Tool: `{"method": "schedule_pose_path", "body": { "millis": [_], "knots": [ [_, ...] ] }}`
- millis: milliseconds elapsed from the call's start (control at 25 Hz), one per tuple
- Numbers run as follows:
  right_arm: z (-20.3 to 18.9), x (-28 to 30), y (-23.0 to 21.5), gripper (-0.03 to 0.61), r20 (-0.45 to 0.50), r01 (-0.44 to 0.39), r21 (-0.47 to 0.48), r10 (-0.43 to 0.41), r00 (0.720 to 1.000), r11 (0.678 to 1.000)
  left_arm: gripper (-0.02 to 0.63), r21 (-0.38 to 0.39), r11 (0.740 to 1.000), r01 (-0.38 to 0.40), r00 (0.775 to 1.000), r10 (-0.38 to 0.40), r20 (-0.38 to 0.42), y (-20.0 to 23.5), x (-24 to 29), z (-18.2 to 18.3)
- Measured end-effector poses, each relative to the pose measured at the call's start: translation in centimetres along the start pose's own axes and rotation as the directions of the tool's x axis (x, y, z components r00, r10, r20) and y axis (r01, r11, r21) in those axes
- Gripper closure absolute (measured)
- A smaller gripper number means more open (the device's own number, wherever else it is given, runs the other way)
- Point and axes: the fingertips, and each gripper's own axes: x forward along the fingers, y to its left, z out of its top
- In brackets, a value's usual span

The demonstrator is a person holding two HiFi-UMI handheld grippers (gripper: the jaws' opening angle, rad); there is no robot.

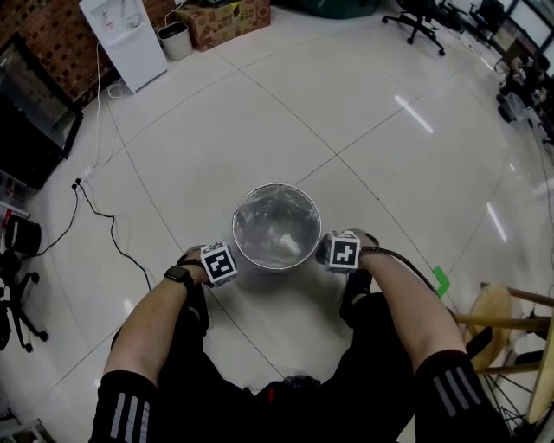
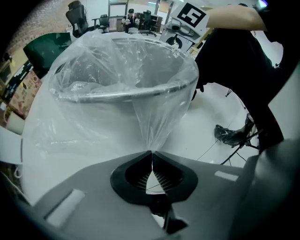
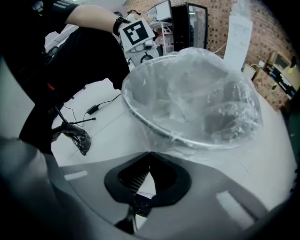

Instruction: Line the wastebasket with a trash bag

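Though head view hides it, gripper views show left tool [image 2: 151,153], right tool [image 3: 149,153] clenching one trash bag [image 2: 154,119] lining one wastebasket [image 2: 122,95].

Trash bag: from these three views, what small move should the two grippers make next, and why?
Probably pull both grippers slightly down along the wastebasket. The clear trash bag already folds over its rim; the left gripper has its jaws shut on film below the rim, the right gripper apparently too, and the overhang looks loose.

White cabinet [image 1: 124,39] near cardboard box [image 1: 227,19] (by brick wall [image 1: 52,39]), black cable [image 1: 104,221] on floor [image 1: 363,121]
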Motion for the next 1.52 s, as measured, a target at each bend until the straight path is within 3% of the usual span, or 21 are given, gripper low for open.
{"method": "schedule_pose_path", "body": {
  "millis": [120,320,440,520,640,680,720,800,840,920,1000,1200,1400,1520],
  "knots": [
    [-0.3,0.1,0.4,0.571,-0.015,-0.042,0.052,0.043,0.999,0.998,0.602,-0.015,1.000,0.015,0.999,-0.016,-0.037,0.2,0.4,-0.5],
    [-0.8,0.2,1.9,0.558,-0.055,-0.090,0.052,0.092,0.994,0.995,0.506,-0.086,0.985,0.149,0.981,-0.158,-0.114,-2.5,0.5,-2.7],
    [-1.0,0.0,2.6,0.478,-0.070,-0.114,0.060,0.118,0.991,0.992,0.432,-0.113,0.979,0.167,0.974,-0.182,-0.133,-2.8,-0.6,-3.6],
    [-0.6,-0.7,2.9,0.460,-0.062,-0.125,0.064,0.129,0.990,0.990,0.421,-0.126,0.978,0.168,0.970,-0.187,-0.156,-2.8,-2.1,-4.4],
    [0.3,-2.6,3.2,0.448,-0.043,-0.140,0.045,0.142,0.989,0.989,0.420,-0.148,0.962,0.230,0.945,-0.257,-0.204,-3.8,-5.1,-6.4],
    [0.9,-3.4,3.4,0.448,-0.031,-0.145,0.030,0.146,0.989,0.989,0.420,-0.151,0.959,0.239,0.946,-0.266,-0.188,-3.7,-6.6,-6.3],
    [1.5,-4.3,3.4,0.446,-0.021,-0.147,0.013,0.147,0.989,0.989,0.422,-0.148,0.963,0.225,0.961,-0.245,-0.133,-3.0,-8.1,-5.3],
    [2.4,-6.1,3.8,0.448,-0.013,-0.157,-0.011,0.157,0.988,0.988,0.452,-0.147,0.980,0.133,0.990,-0.125,0.058,-0.2,-11.3,-1.0],
    [2.8,-7.0,4.2,0.448,-0.009,-0.169,-0.019,0.168,0.986,0.986,0.467,-0.152,0.984,0.087,0.985,-0.063,0.158,1.0,-12.9,1.7],
    [3.5,-8.6,5.1,0.448,-0.011,-0.187,-0.040,0.187,0.982,0.981,0.483,-0.140,0.989,0.035,0.951,0.010,0.308,2.2,-15.4,7.0],
    [4.1,-10.2,5.9,0.449,-0.010,-0.187,-0.079,0.187,0.982,0.979,0.483,-0.095,0.995,0.007,0.928,0.029,0.370,2.2,-16.2,11.2],
    [7.1,-14.3,3.9,0.454,0.122,-0.048,-0.103,0.061,0.991,0.993,0.488,-0.007,1.000,-0.025,0.944,0.026,0.329,3.1,-12.2,17.1],
    [7.3,-17.3,0.0,0.465,0.205,0.105,-0.017,-0.099,0.974,0.994,0.488,-0.095,0.995,-0.008,0.963,0.033,0.269,5.4,-4.7,18.9],
    [8.2,-20.0,-3.2,0.471,0.262,0.225,0.085,-0.240,0.935,0.971,0.488,-0.113,0.993,-0.031,0.972,0.057,0.230,6.9,-1.7,18.8]
  ]
}}
